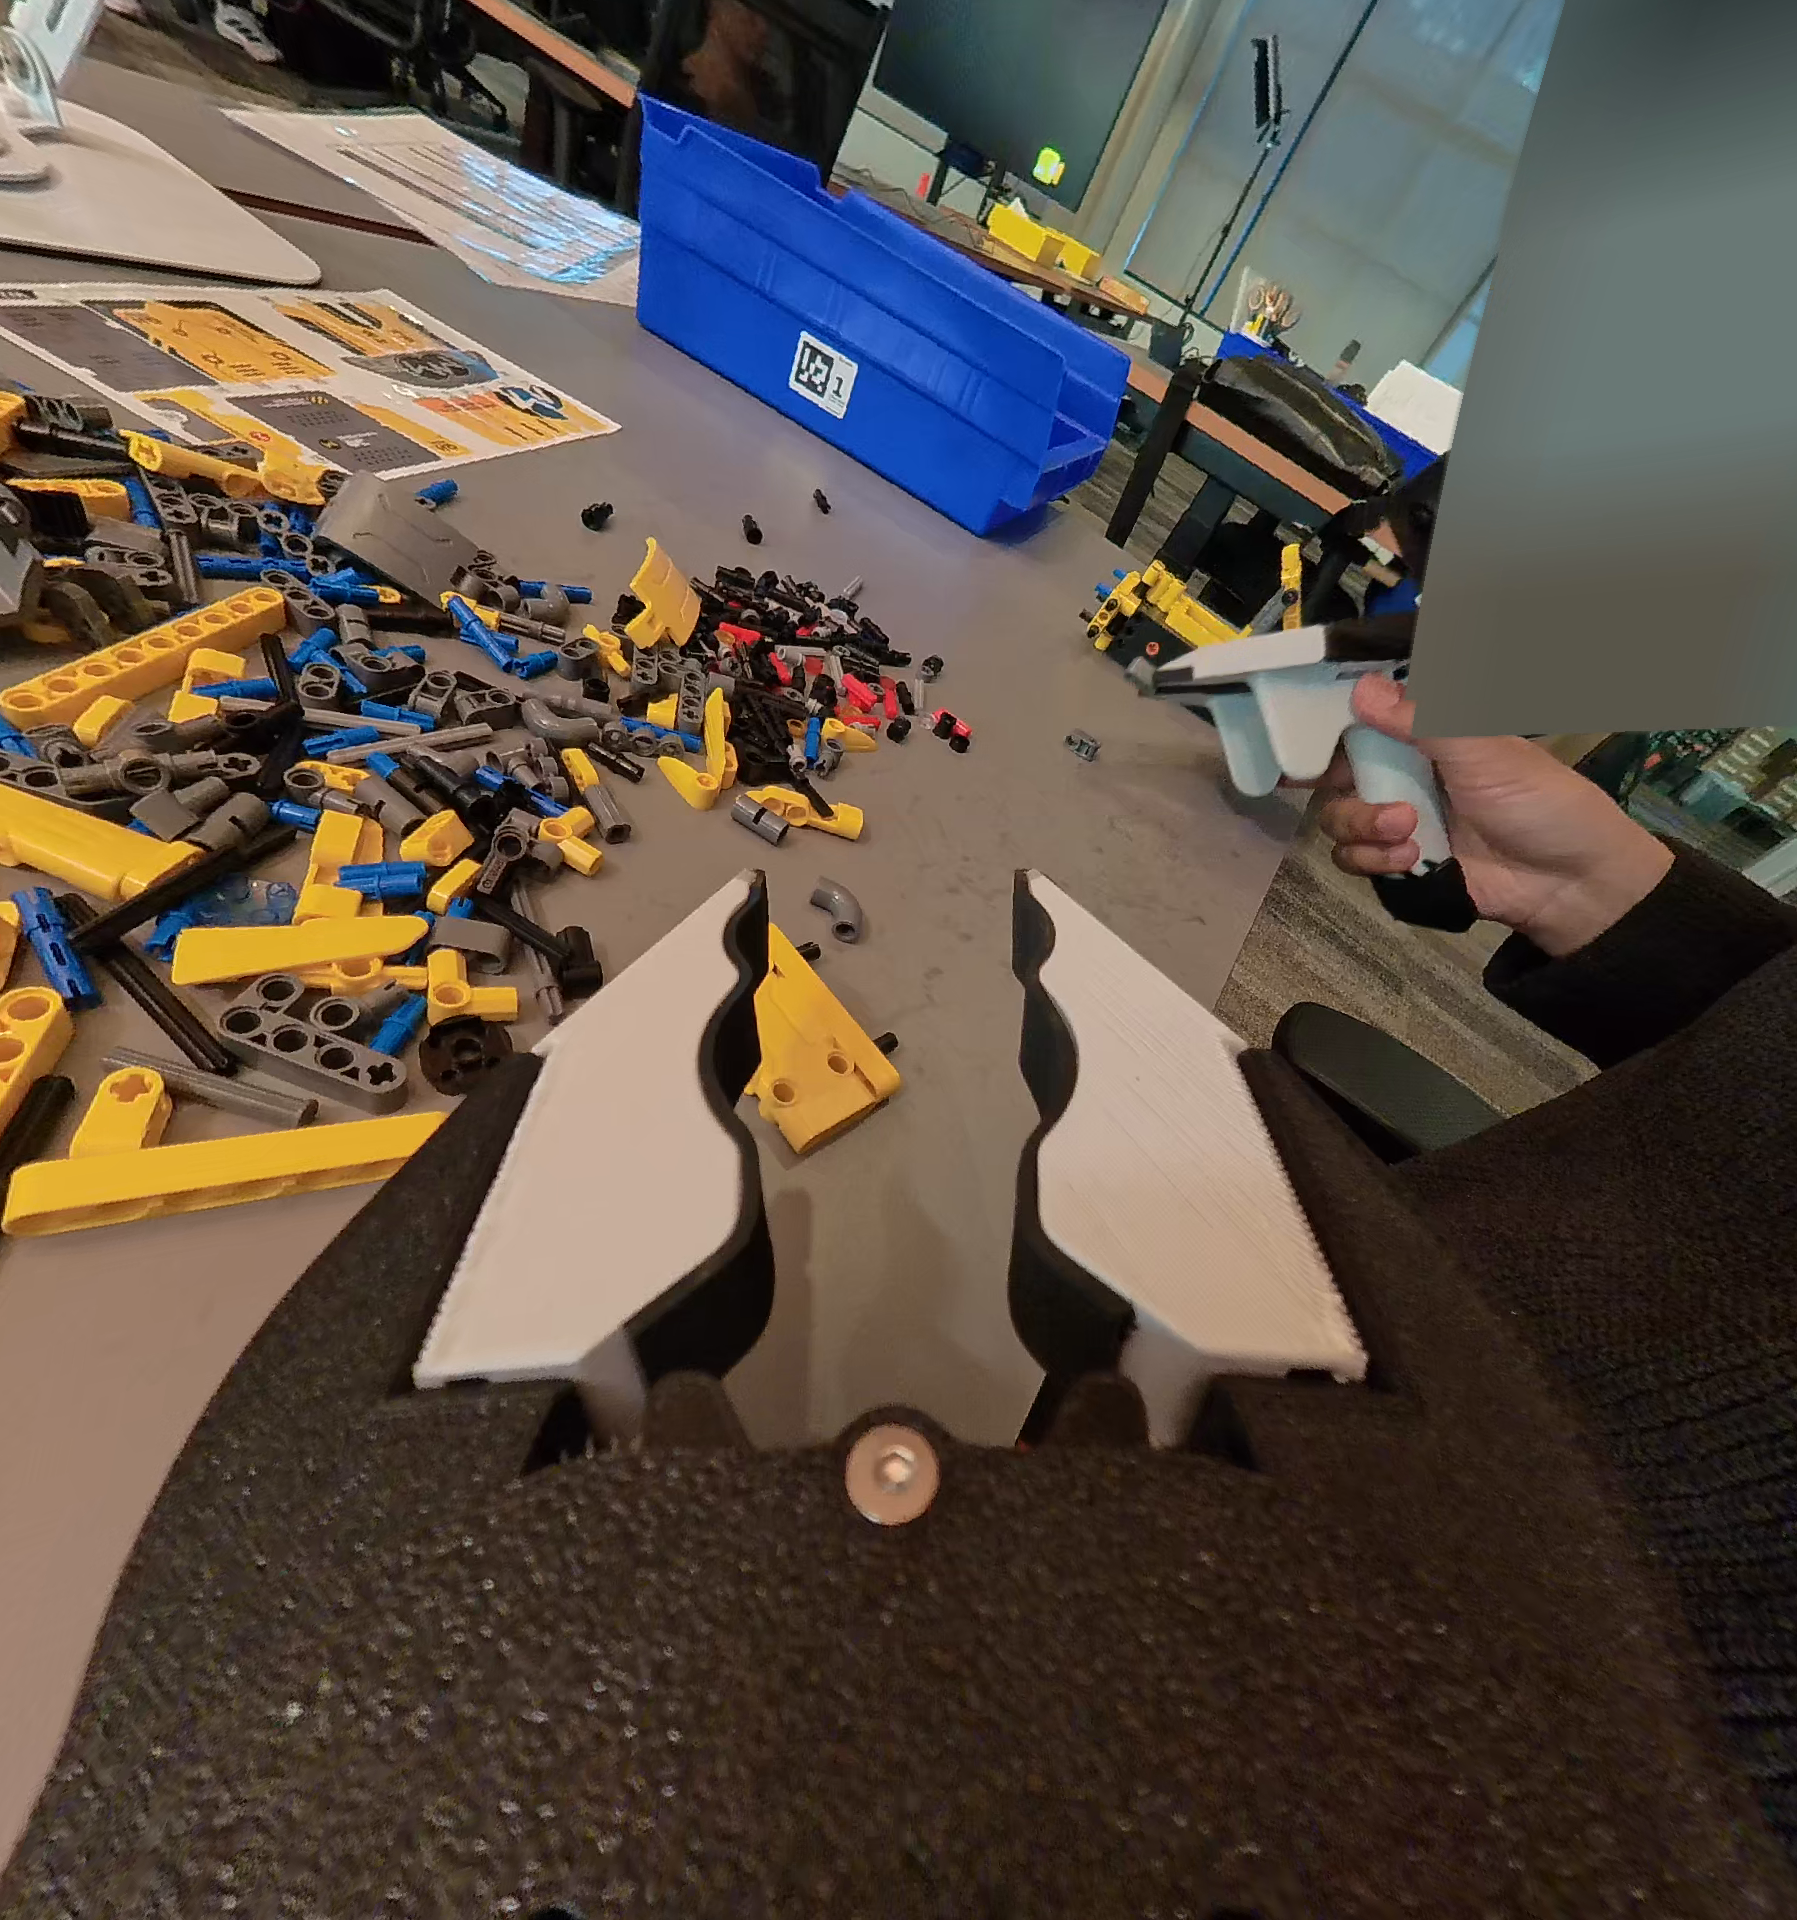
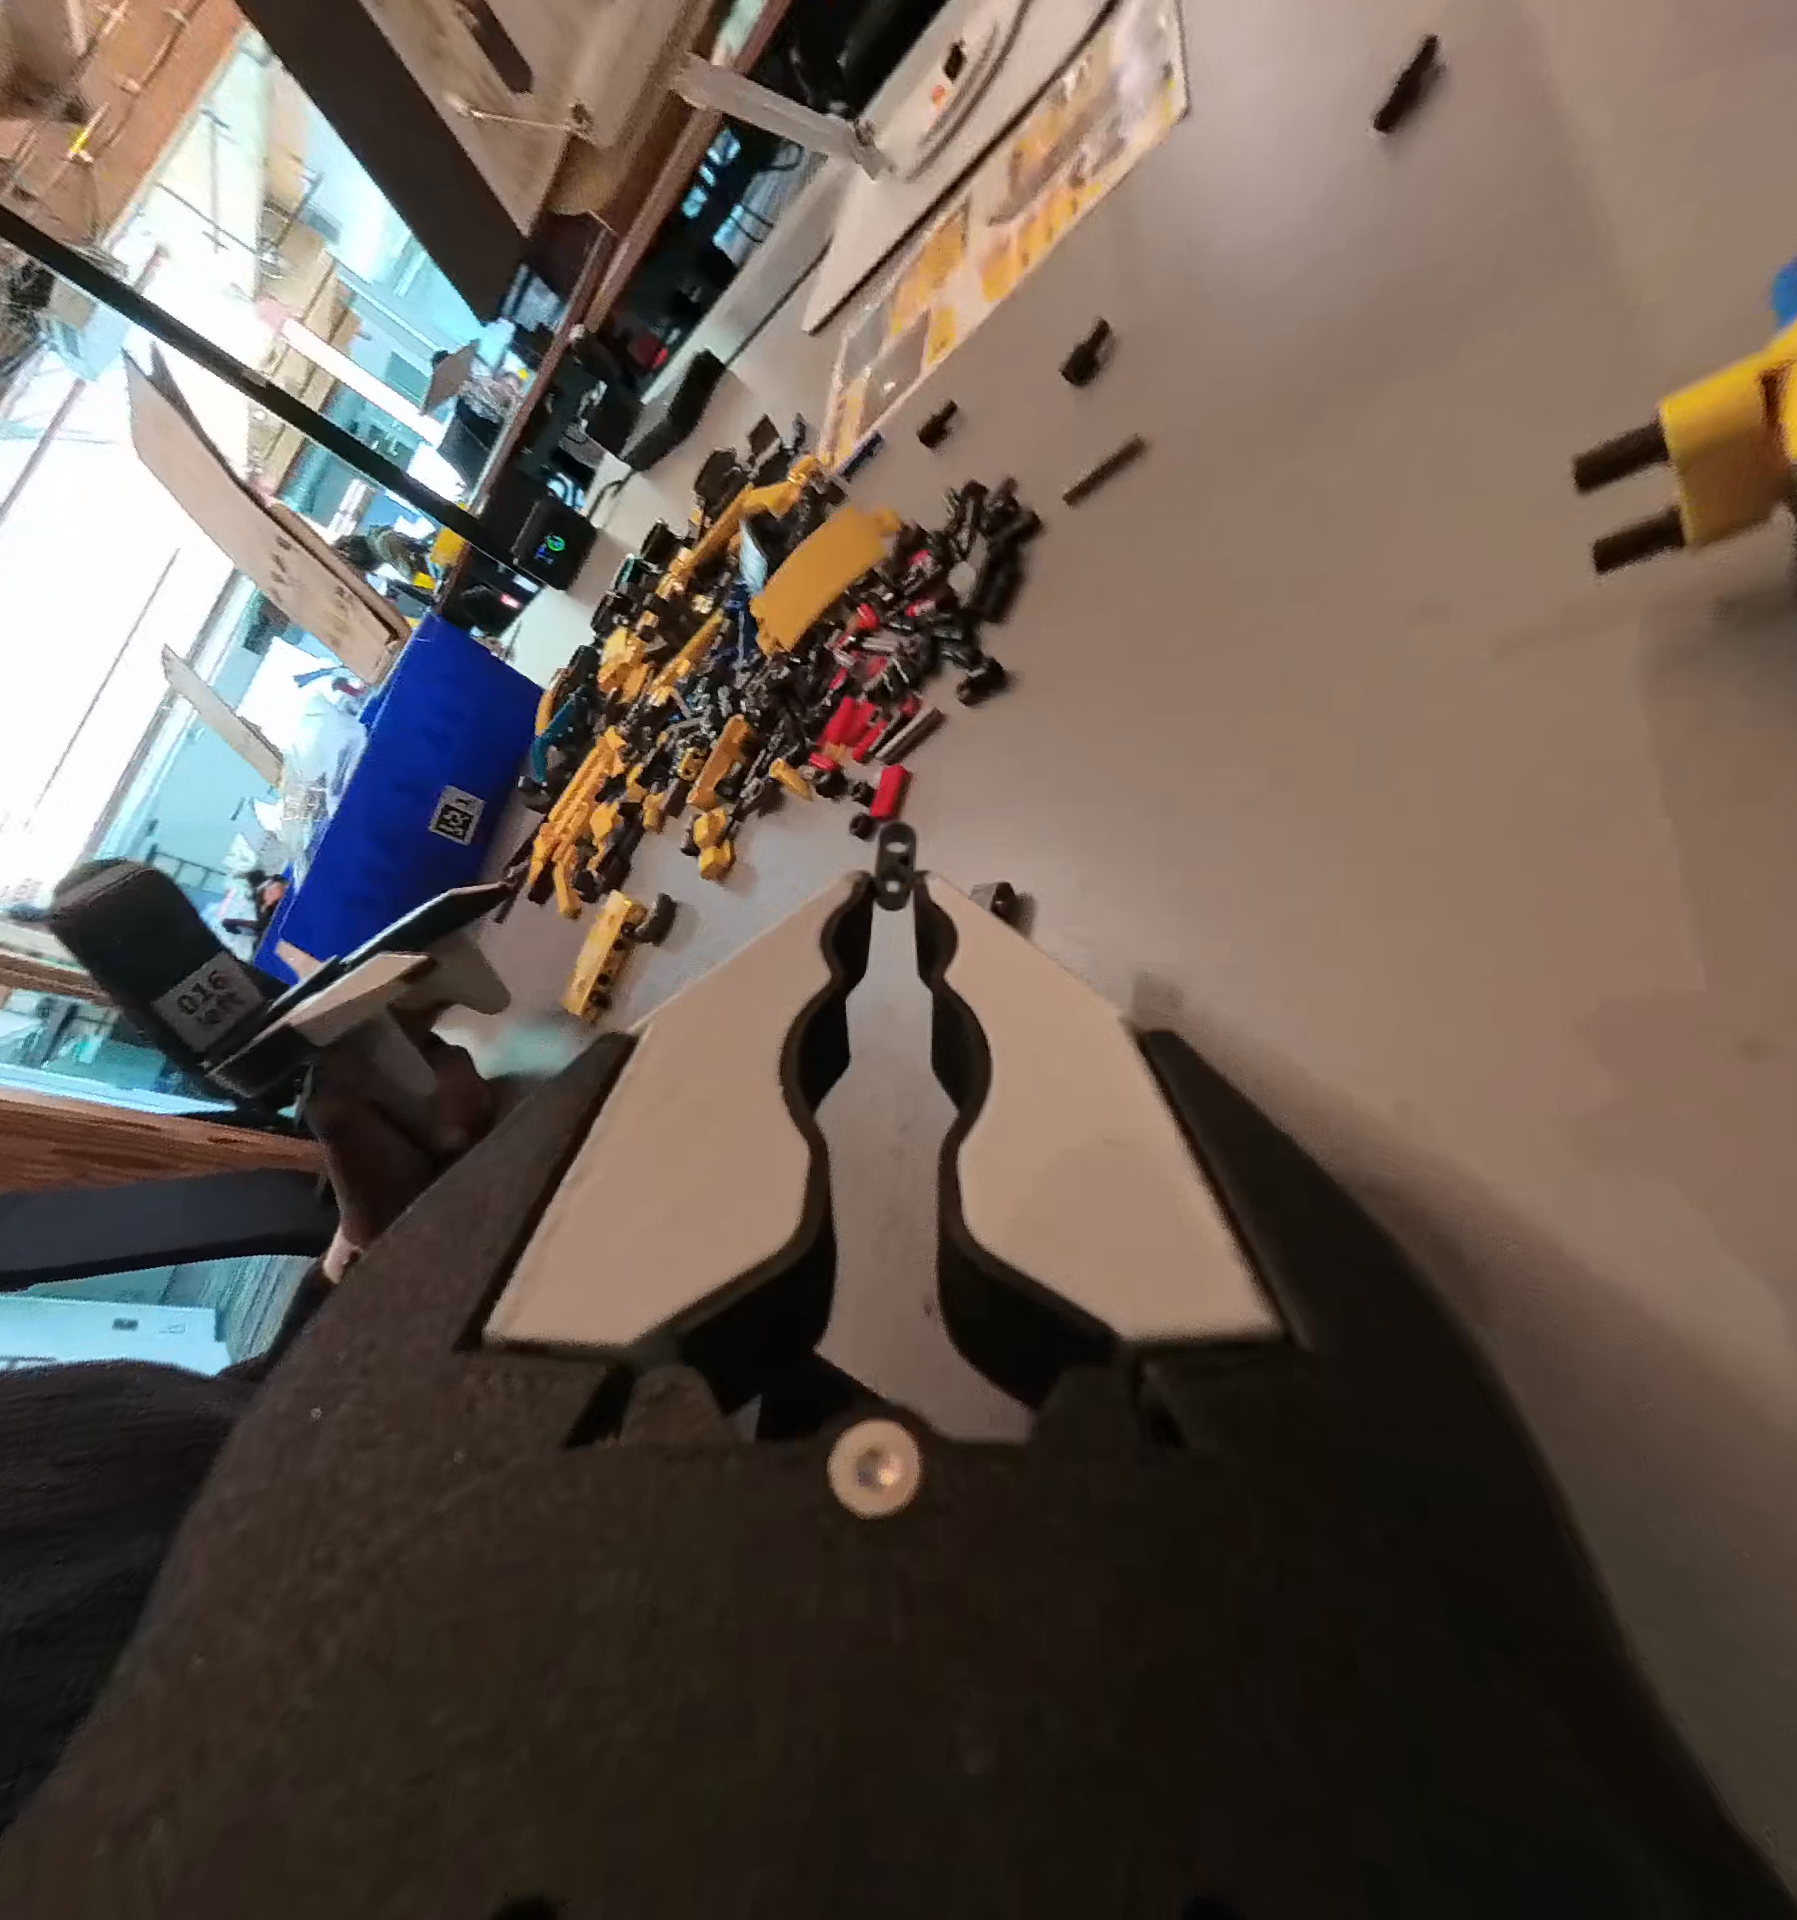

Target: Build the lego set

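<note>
- Claws number two, each white-fingered with black pads: the left claw (image 1: 889, 883) gapes wide over the grey desk (image 1: 1029, 644), holding nothing.
- One flat yellow plastic panel with pin holes (image 1: 816, 1049) lies on the desk just under its left finger.
- One blue plastic bin (image 1: 873, 312) stands beyond the panel; a heap of yellow, black, blue and red building pieces (image 1: 374, 748) spreads left of the panel.
- The right claw (image 2: 892, 883), tilted sideways, pinches one small black two-hole connector (image 2: 898, 854) at its tips.
</note>
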`<act>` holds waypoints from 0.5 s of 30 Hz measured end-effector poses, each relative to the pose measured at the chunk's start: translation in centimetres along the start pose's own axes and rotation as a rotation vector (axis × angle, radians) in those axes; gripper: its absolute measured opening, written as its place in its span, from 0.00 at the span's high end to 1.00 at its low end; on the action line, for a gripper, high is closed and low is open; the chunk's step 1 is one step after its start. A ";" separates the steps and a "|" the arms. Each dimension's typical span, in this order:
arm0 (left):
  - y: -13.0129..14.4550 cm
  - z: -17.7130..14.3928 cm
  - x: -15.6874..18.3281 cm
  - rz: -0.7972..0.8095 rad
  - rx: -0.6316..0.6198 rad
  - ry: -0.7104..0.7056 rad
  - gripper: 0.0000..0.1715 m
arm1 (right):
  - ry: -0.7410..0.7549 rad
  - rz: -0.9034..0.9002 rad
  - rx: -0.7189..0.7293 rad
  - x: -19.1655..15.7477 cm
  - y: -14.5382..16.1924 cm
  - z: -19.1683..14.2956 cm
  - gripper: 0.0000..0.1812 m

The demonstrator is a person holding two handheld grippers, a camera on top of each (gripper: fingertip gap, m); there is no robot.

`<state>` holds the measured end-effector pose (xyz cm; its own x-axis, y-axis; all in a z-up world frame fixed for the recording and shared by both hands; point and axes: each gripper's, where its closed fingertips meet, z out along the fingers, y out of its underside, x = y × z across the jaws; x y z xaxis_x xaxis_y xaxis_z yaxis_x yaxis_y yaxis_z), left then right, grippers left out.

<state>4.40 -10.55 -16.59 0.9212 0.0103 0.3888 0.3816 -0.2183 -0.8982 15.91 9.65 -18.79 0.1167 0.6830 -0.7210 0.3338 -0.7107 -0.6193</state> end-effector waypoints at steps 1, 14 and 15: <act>0.0 0.0 0.0 0.001 0.001 0.000 0.73 | 0.015 0.012 -0.002 0.3 0.1 0.0 0.96; 0.0 0.0 0.0 0.003 0.003 0.001 0.73 | -0.192 0.186 0.092 -1.9 -1.3 -0.3 0.96; 0.0 0.0 0.0 0.003 0.003 0.001 0.73 | -0.223 0.208 0.102 -2.3 -1.5 -0.4 0.96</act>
<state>4.42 -10.59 -16.55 0.9224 0.0089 0.3862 0.3789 -0.2152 -0.9000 15.54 9.24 -16.10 -0.0389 0.4753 -0.8790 0.2274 -0.8523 -0.4709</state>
